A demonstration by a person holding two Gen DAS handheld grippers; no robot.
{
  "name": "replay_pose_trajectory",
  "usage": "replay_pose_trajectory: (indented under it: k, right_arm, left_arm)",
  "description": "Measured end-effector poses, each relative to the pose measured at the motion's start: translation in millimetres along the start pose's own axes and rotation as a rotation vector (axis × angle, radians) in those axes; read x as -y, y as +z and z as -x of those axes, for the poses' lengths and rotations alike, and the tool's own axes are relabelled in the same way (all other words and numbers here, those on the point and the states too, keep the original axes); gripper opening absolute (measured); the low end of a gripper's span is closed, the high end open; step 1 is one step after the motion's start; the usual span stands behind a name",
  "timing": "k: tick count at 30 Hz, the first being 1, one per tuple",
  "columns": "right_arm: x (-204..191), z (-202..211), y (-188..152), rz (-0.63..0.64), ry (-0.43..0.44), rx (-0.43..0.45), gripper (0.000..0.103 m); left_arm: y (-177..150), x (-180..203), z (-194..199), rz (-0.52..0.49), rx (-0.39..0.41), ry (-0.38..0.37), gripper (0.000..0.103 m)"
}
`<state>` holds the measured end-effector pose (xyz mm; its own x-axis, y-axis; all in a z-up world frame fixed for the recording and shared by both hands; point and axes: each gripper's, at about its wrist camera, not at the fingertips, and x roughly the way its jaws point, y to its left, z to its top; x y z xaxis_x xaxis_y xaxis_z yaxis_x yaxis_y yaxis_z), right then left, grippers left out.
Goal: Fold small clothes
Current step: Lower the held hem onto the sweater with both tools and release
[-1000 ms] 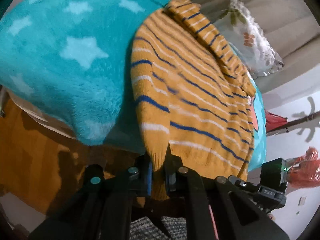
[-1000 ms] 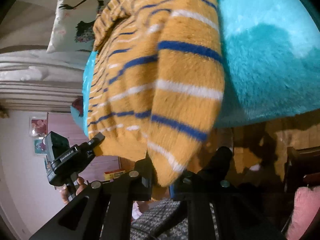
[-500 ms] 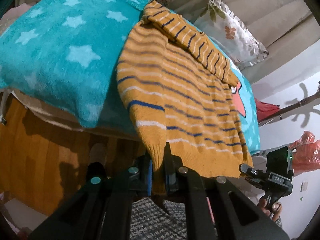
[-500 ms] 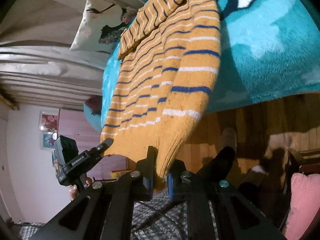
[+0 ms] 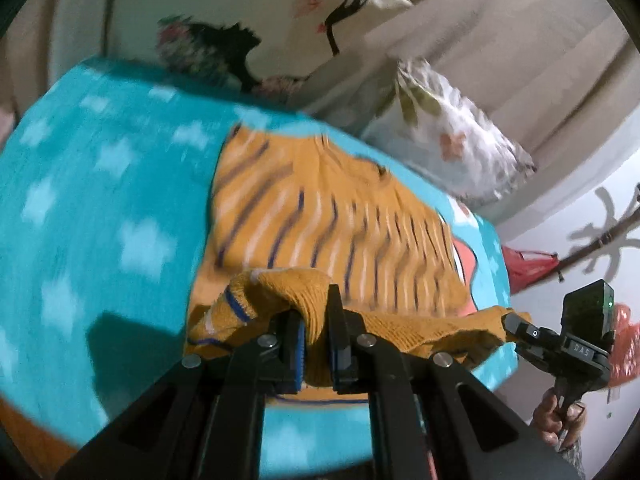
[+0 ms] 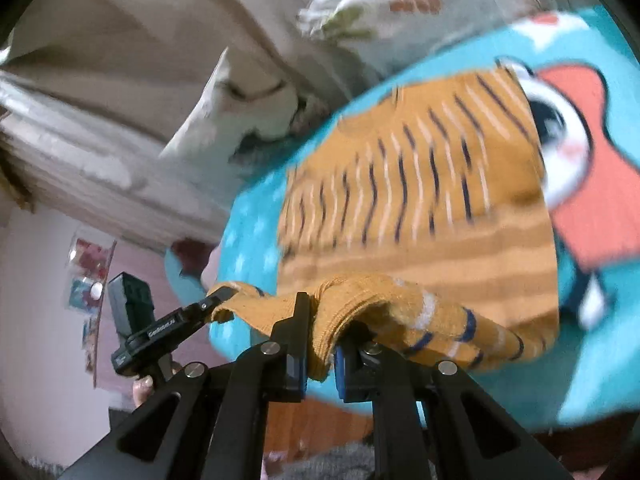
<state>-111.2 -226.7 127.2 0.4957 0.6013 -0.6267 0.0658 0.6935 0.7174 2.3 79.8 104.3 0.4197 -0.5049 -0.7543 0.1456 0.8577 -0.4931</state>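
On the bed's teal star blanket [image 5: 100,200] we list one striped mustard sweater [image 5: 340,220], hem pinched by left tongs [image 5: 316,344] and right tongs [image 6: 320,350]; pillows [image 5: 452,136] behind.

Your sweater [image 5: 320,216] lies on the blanket [image 5: 100,208] covering the bed; two pillows [image 5: 452,136] sit behind it; its near hem is lifted, one hand-held gripper at each corner.

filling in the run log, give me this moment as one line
step: fold in progress | left tongs: shut on sweater hem | right tongs: shut on sweater hem | sweater: on teal blanket
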Motion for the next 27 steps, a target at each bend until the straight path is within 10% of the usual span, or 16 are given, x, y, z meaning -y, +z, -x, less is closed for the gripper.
replay_pose_trajectory:
  k: [6,18,21,27]
  right_arm:
    - [29.9,-56.3,77.7,-0.097,-0.079,0.034,0.011]
    - [86.7,-108.4,144.2,-0.27,-0.243,0.08,0.014]
    - [78.1,-105.6,154.4,-0.215,-0.32,0.105,0.033]
    - [57.6,-92.9,157.7,-0.093,-0.394,0.094,0.057]
  left_arm:
    - [75.5,-5.1,-75.0,-0.025,-0.078,0.026,0.009]
    - [119.7,-27.8,-158.8,0.012,-0.233,-0.011,0.012]
    - [126.2,-28.6,-162.3,0.029,-0.237,-0.061,0.017]
    - [142.3,-37.8,-147.8,0.105,-0.153,-0.167,0.066]
